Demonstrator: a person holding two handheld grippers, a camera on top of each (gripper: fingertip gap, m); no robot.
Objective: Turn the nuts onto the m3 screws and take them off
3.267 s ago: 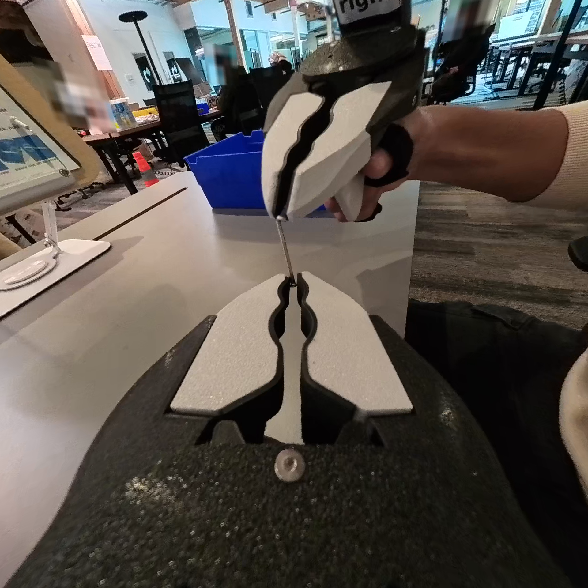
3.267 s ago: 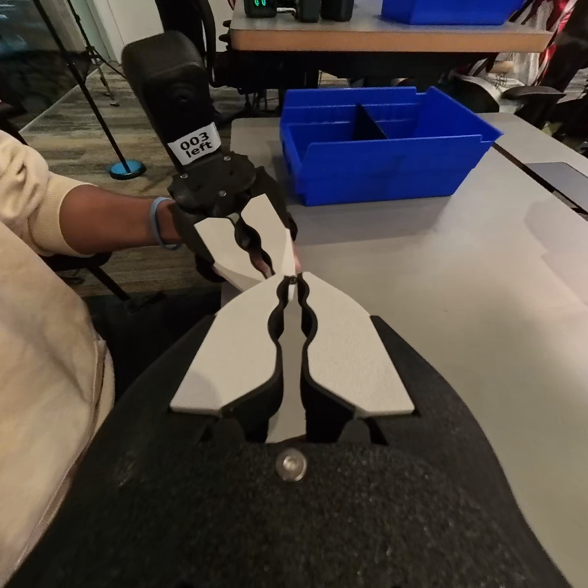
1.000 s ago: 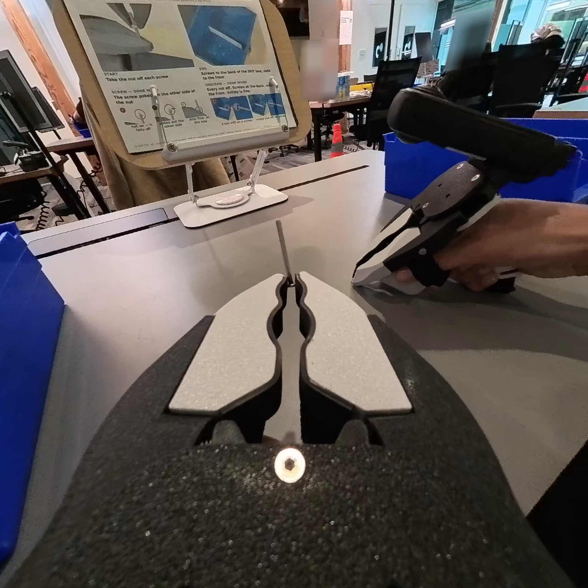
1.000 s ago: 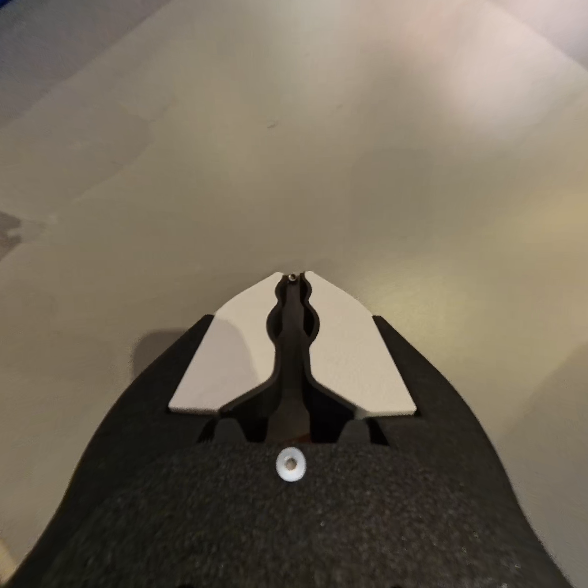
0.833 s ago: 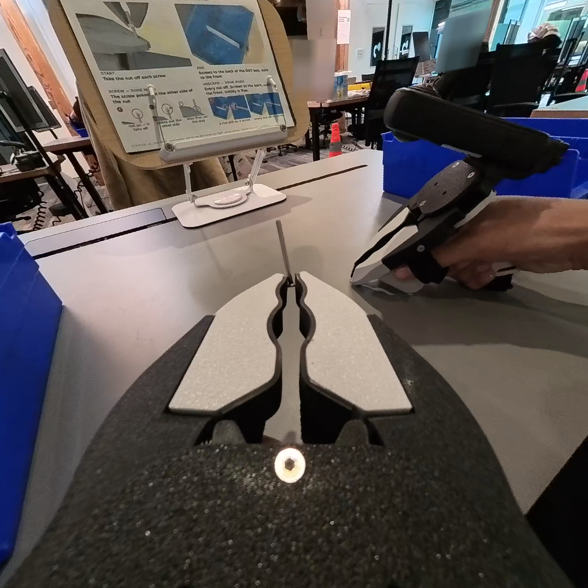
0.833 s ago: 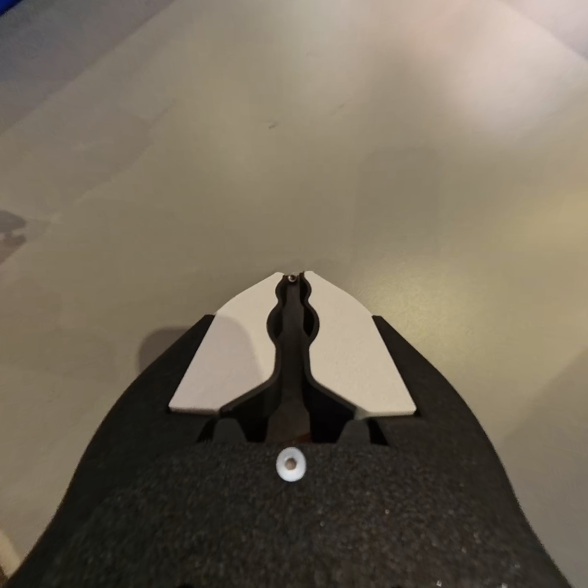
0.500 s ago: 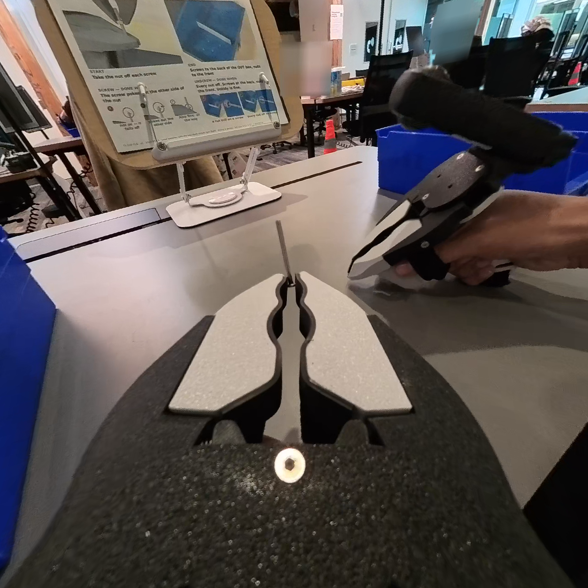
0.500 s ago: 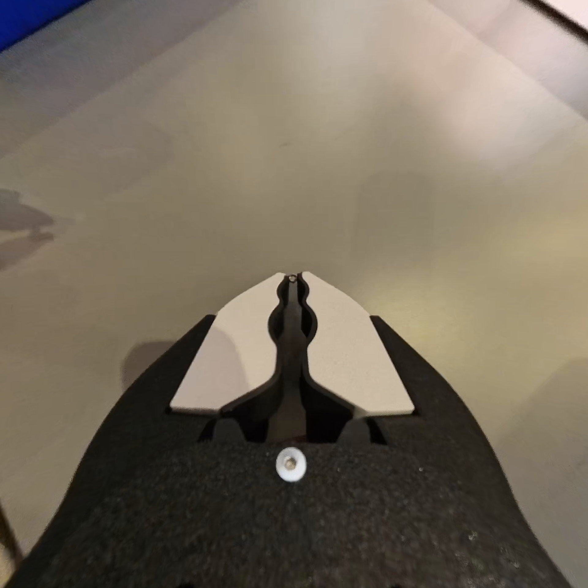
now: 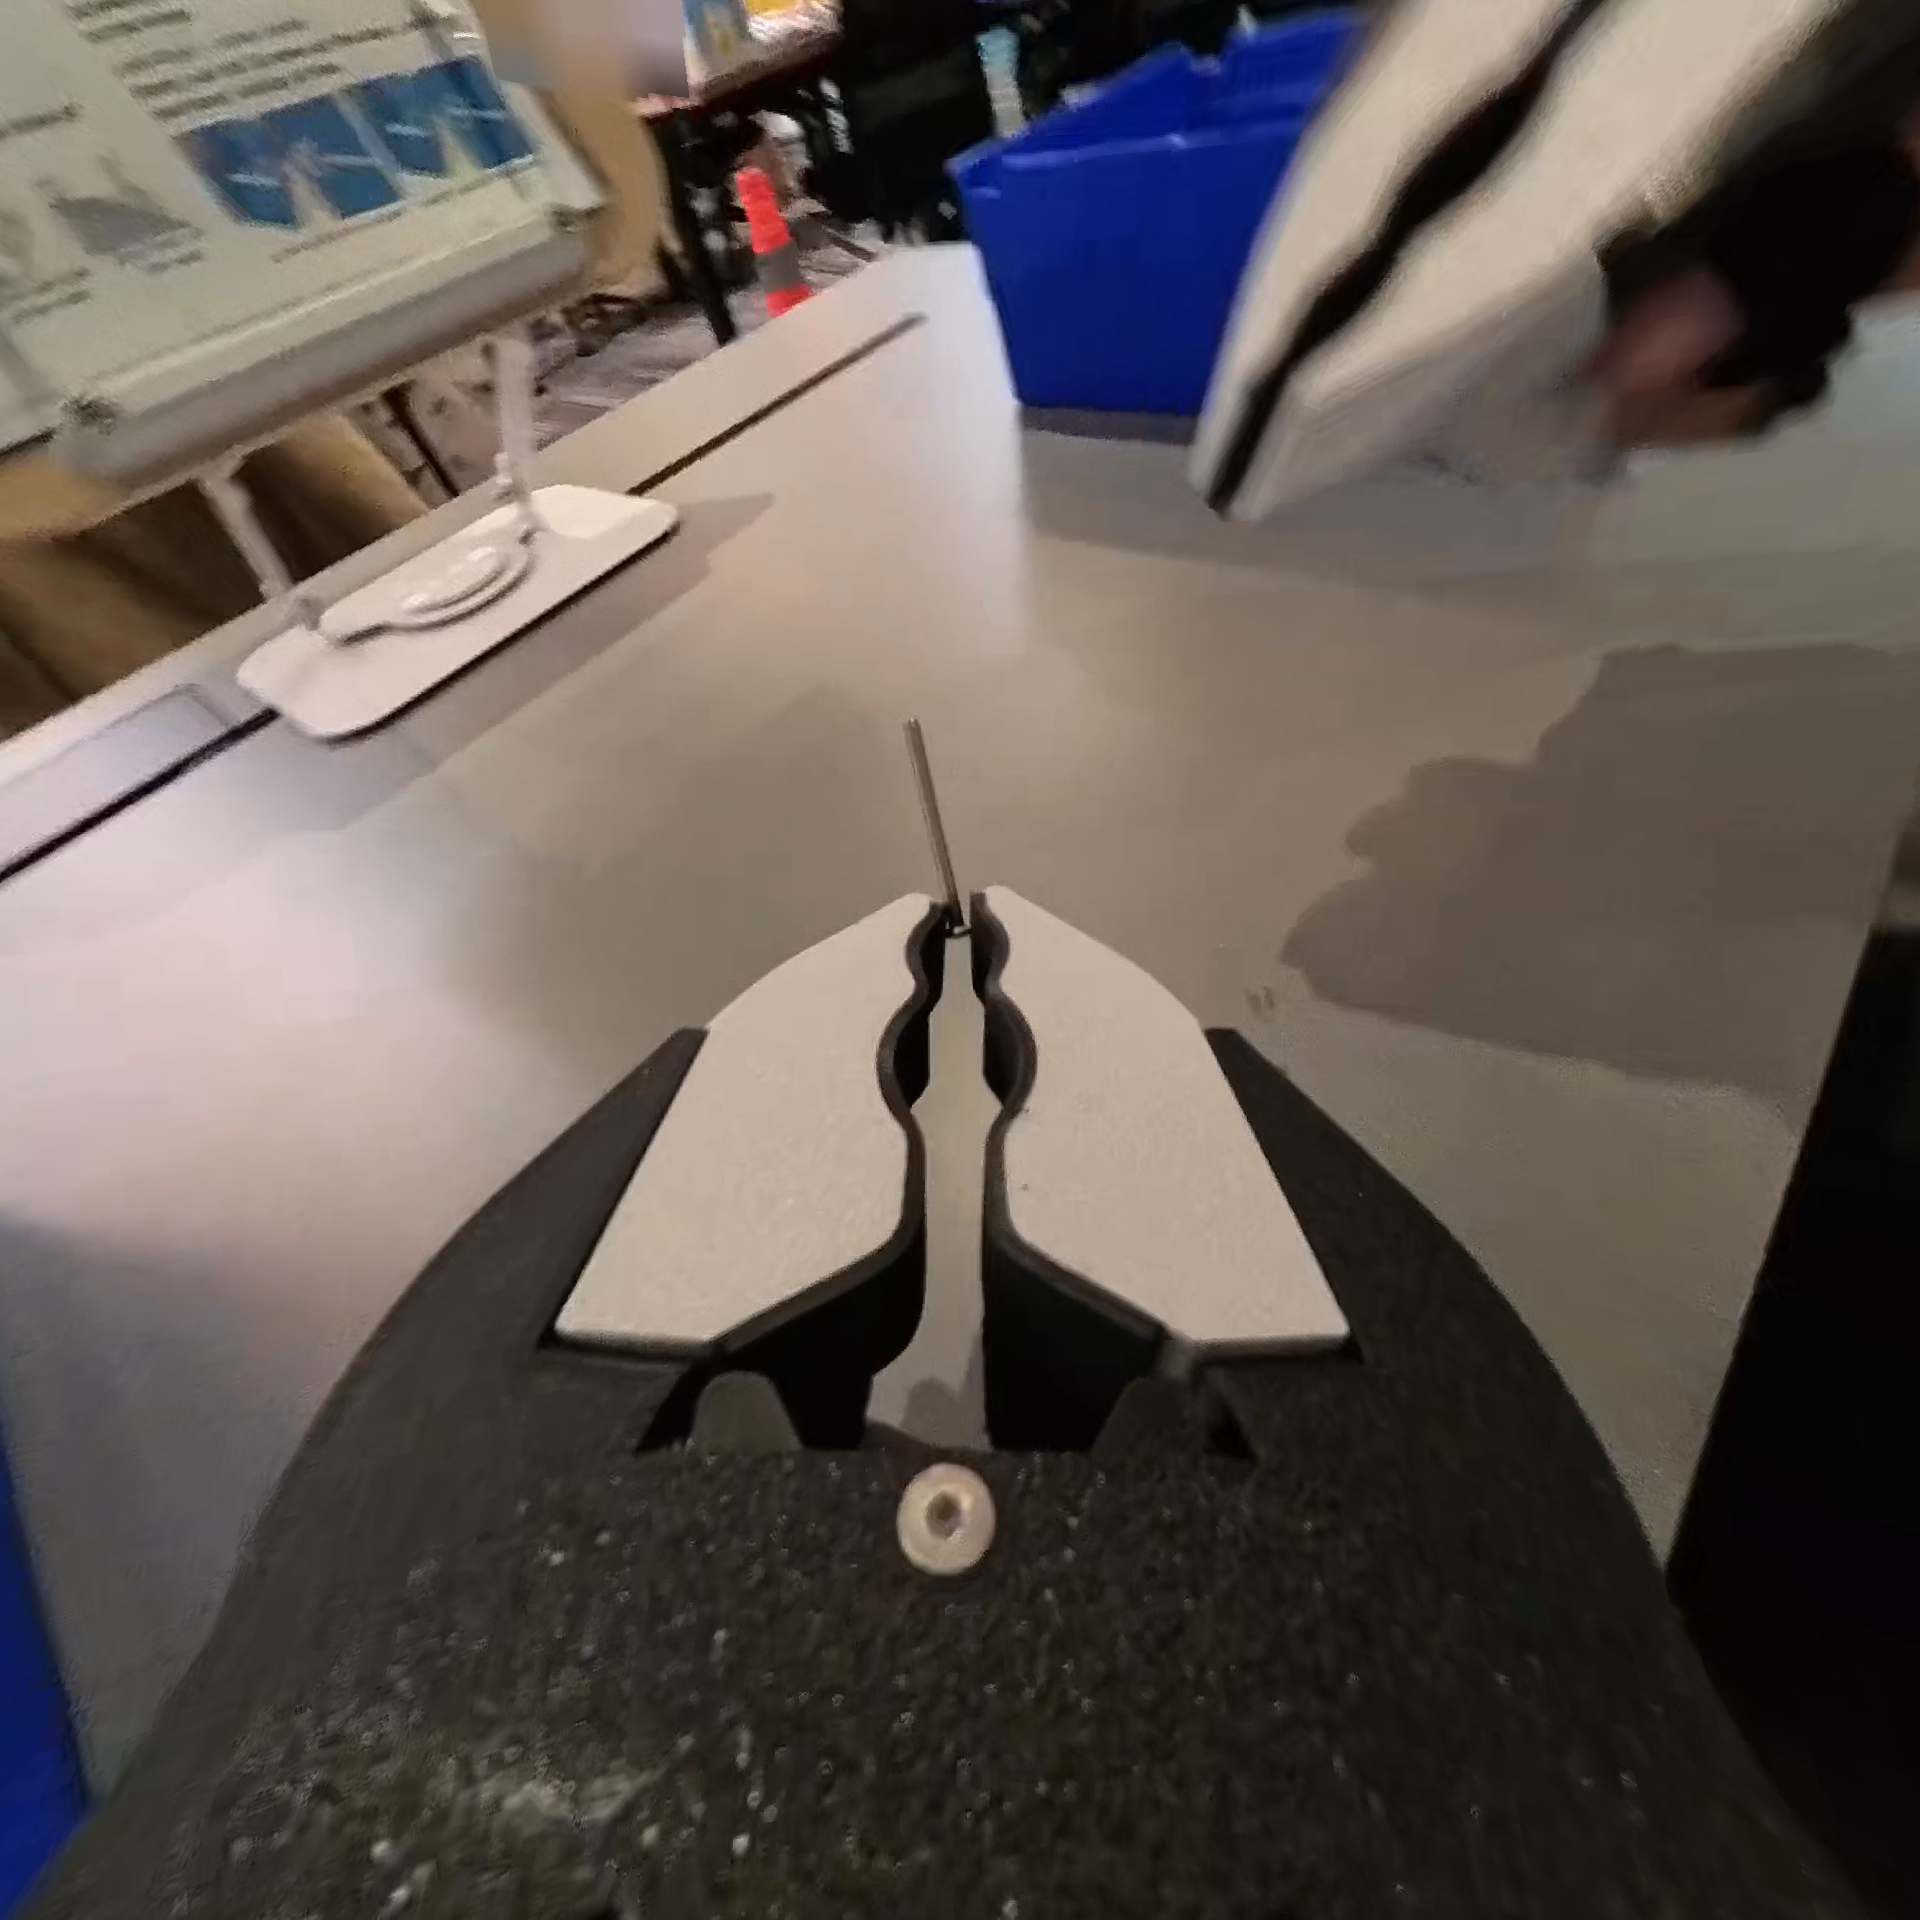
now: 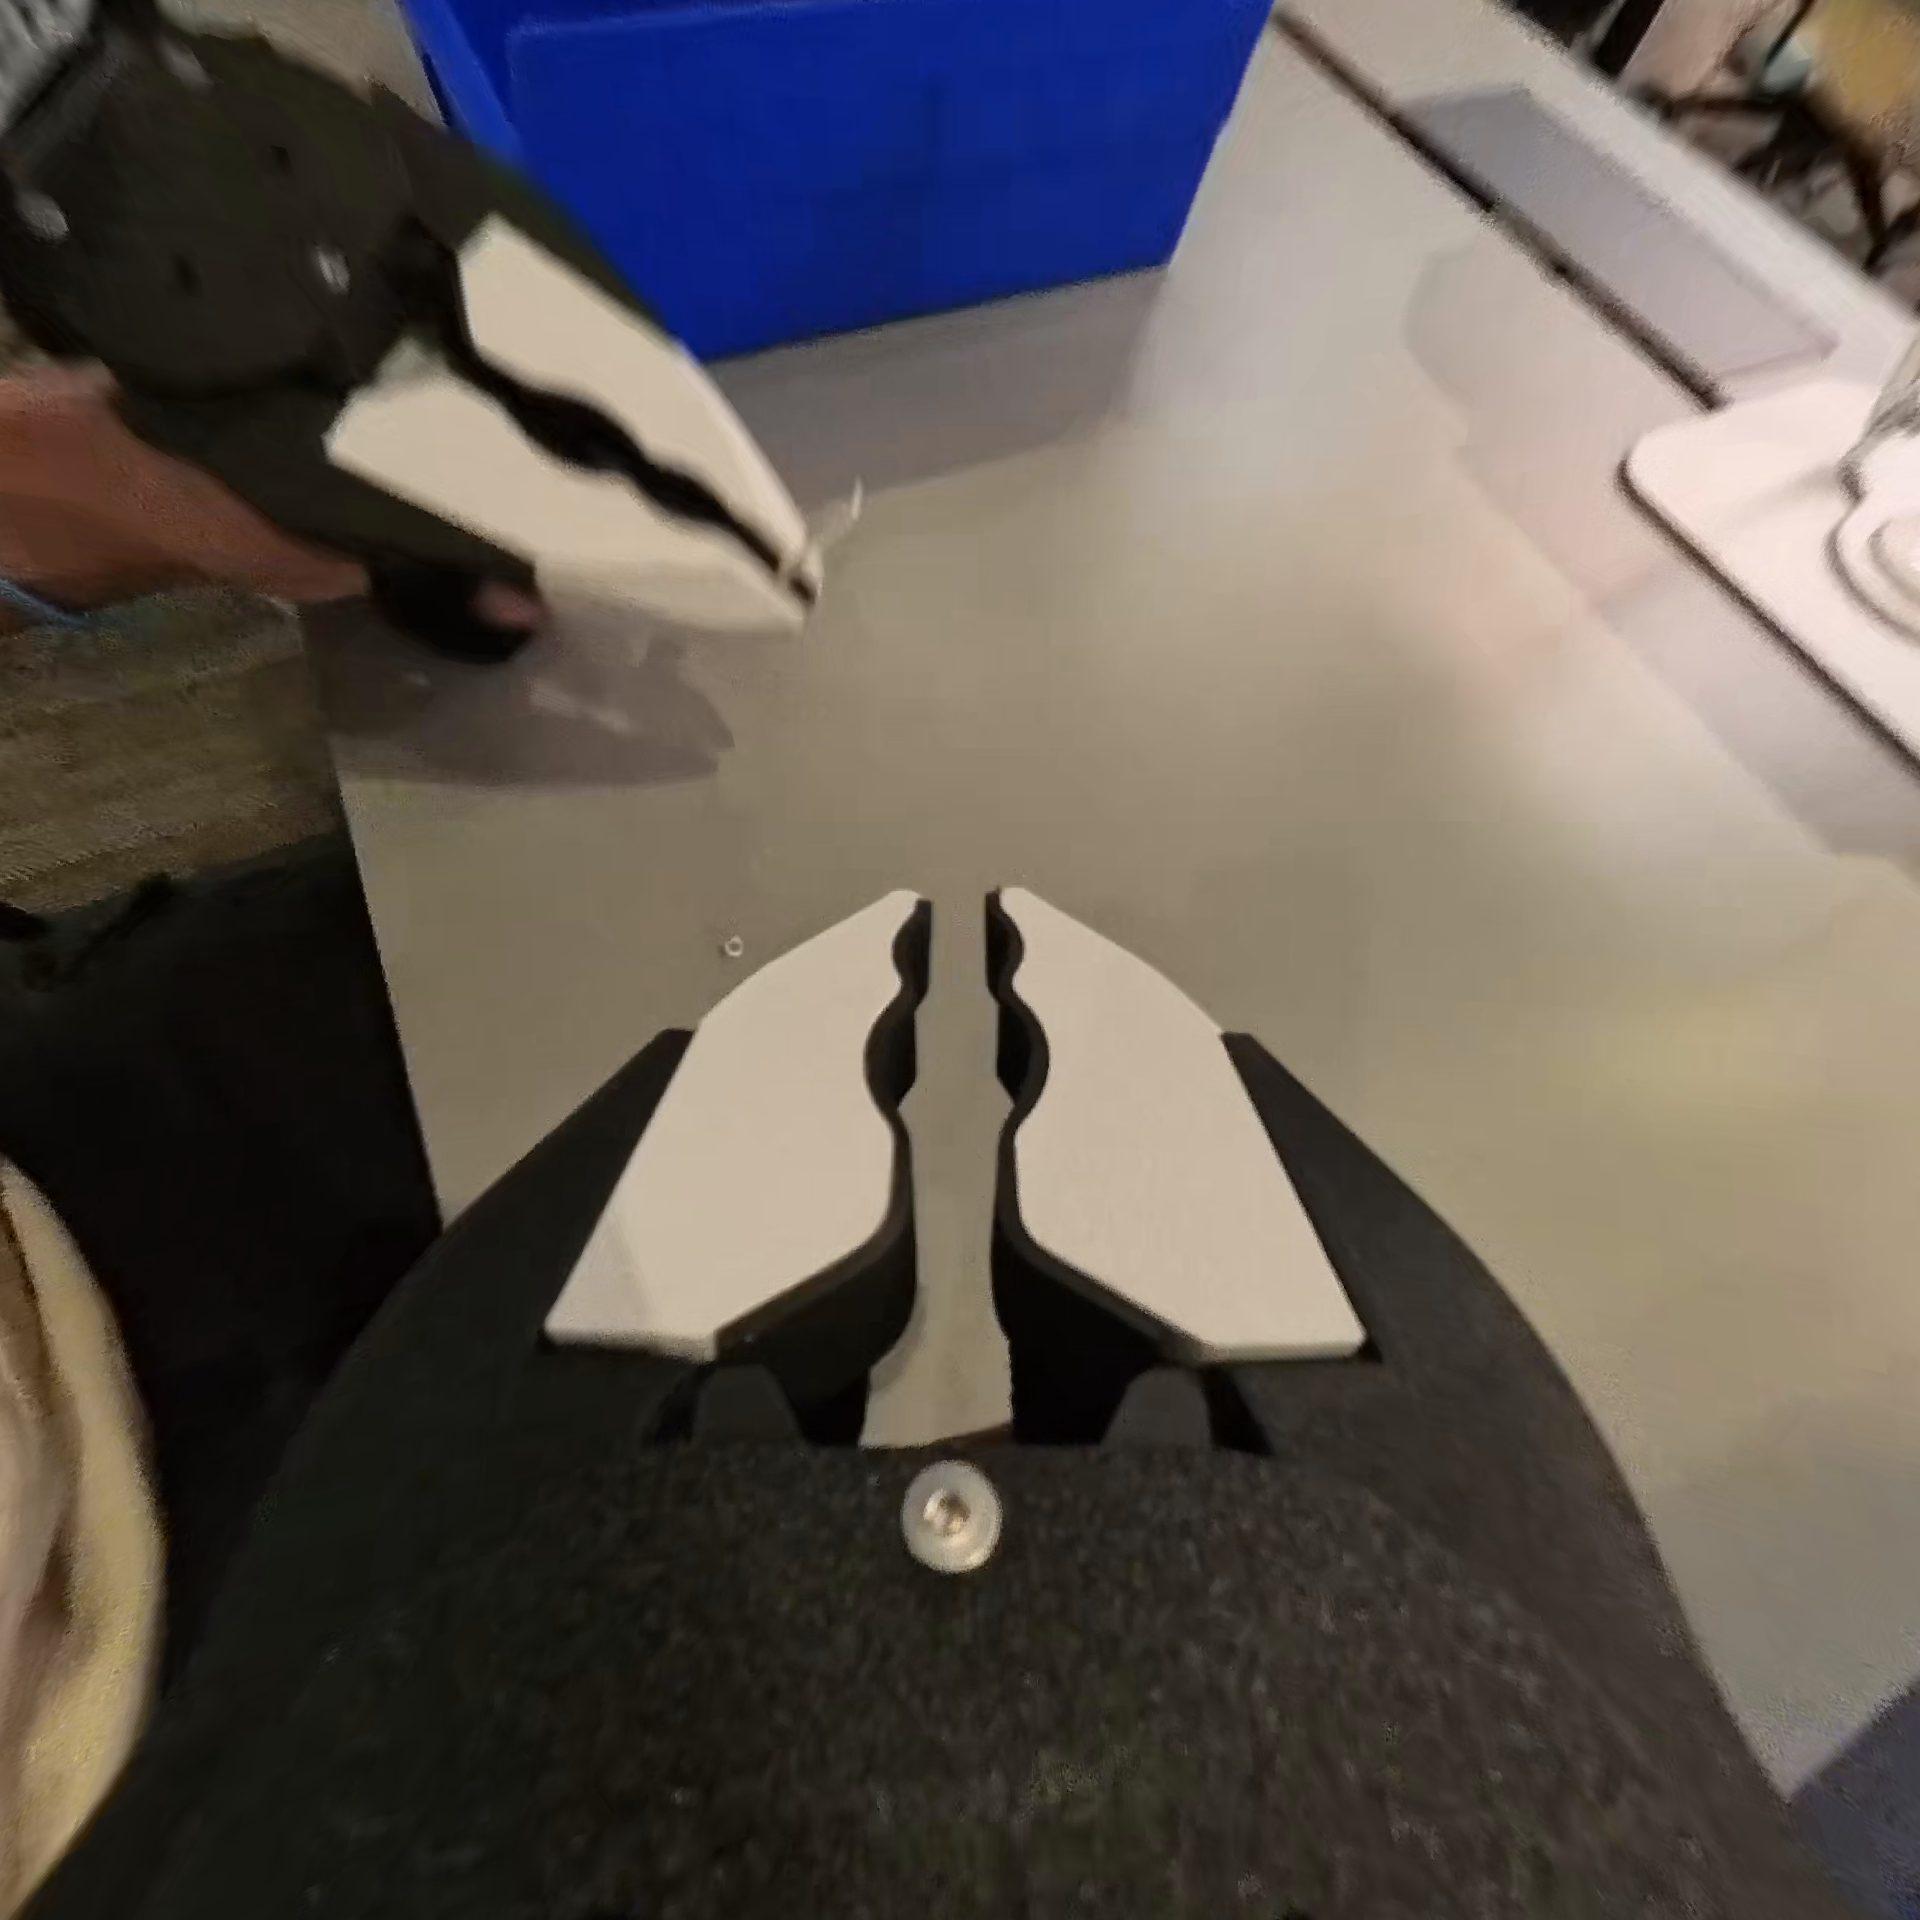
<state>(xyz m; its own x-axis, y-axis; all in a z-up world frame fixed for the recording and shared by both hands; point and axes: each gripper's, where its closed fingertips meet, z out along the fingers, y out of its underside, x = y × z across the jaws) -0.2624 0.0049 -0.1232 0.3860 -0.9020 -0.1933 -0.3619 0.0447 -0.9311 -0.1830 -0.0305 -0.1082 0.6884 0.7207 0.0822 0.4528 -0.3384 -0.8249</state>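
My left gripper (image 9: 961,914) is shut on a thin steel M3 screw (image 9: 933,821) that sticks up and forward from its fingertips, bare along its visible length. In the right wrist view the left gripper (image 10: 805,577) is at upper left, blurred, with the screw (image 10: 844,520) at its tip. My right gripper (image 10: 958,904) is slightly open and empty above the grey table (image 10: 1195,675). A small nut (image 10: 732,945) lies on the table just left of its left fingertip. The right gripper (image 9: 1221,499) also shows blurred at upper right in the left wrist view.
A blue bin (image 10: 831,156) stands at the back of the table and also shows in the left wrist view (image 9: 1091,260). A white stand base (image 9: 457,582) holding an instruction board is at the left. The table's near edge (image 10: 384,935) is close to the nut.
My right gripper, shut on the nut low over the table, has opened and lifted away; the nut now lies on the table. My left gripper still holds the screw.
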